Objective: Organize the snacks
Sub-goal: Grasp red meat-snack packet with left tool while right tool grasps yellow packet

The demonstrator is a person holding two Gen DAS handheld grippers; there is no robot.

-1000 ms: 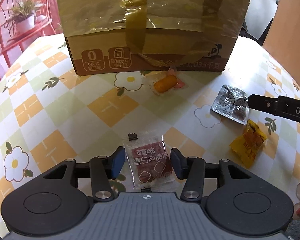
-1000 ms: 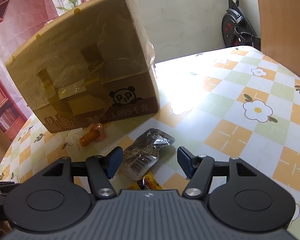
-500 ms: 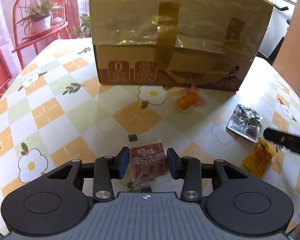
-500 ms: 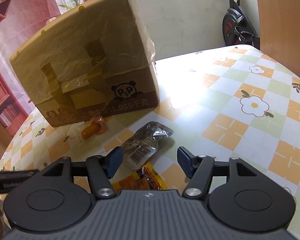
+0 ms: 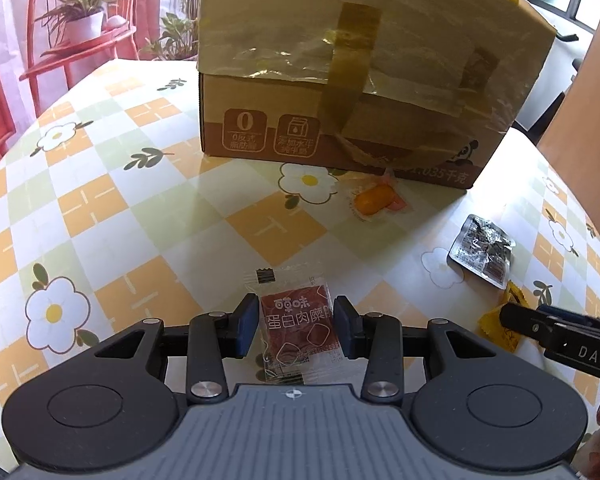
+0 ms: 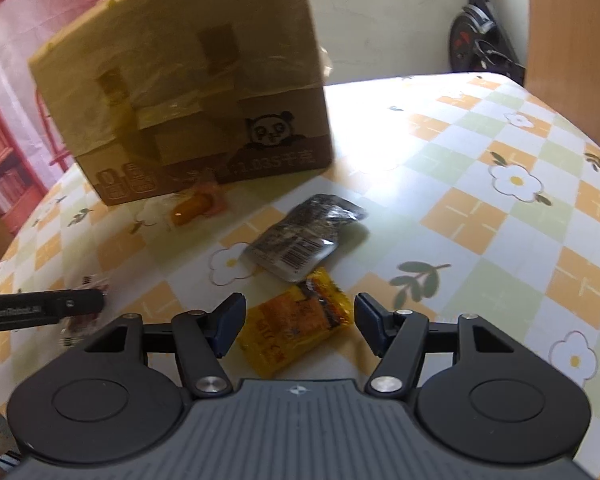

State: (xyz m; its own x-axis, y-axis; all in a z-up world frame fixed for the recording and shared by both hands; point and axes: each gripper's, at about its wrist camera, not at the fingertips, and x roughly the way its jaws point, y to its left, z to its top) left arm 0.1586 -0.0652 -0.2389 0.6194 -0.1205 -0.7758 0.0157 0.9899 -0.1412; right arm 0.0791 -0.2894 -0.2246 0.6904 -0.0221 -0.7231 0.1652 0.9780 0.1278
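Clamping the red snack packet (image 5: 298, 330) above the counter (image 5: 148, 216), the left gripper (image 5: 296, 326) faces a taped cardboard box (image 5: 352, 76) whose contents are hidden, while in the right view the right gripper (image 6: 300, 328) hangs unclenched around a yellow packet (image 6: 296, 326) near a silver packet (image 6: 300, 240).

A potted plant (image 5: 85, 20) is seen on a red metal shelf (image 5: 80, 46) far left; an exercise bike (image 6: 480, 46) is parked far right.
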